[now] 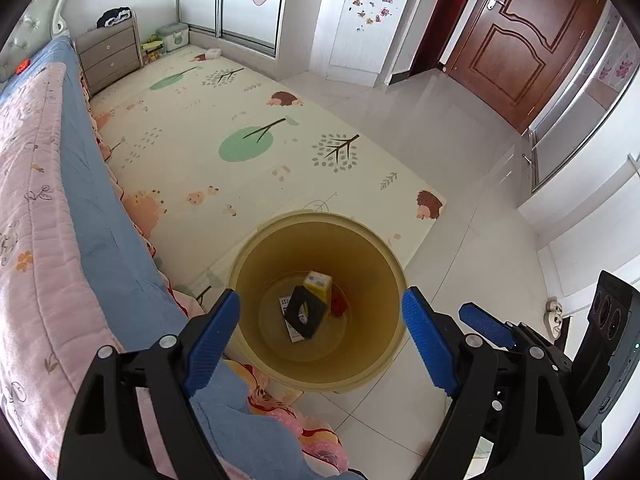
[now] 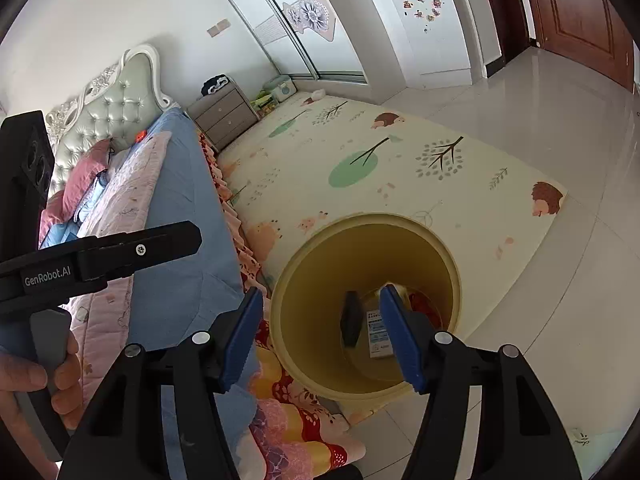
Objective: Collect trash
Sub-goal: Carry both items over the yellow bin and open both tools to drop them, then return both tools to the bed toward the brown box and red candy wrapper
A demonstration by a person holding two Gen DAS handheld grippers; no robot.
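Observation:
A round yellow bin (image 1: 320,220) stands on the floor at the corner of the bed. On its bottom lie a black box (image 1: 306,312), a yellow carton (image 1: 318,282), a white printed pack (image 1: 285,303) and something red (image 1: 339,306). My left gripper (image 1: 320,320) hangs above the bin's mouth, open, nothing between its blue pads. In the right wrist view my right gripper (image 2: 320,336) also stands open over the bin (image 2: 360,220), empty. The black box (image 2: 351,318) and white pack (image 2: 378,334) show below it, inside the bin. A hand (image 2: 36,376) holds the left gripper's handle.
A bed (image 1: 92,208) with a blue sheet and pink quilt runs along the left. A patterned play mat (image 1: 248,136) covers the floor beyond the bin. A grey nightstand (image 1: 110,58), a white wardrobe (image 1: 368,32) and a brown door (image 1: 520,44) stand at the back.

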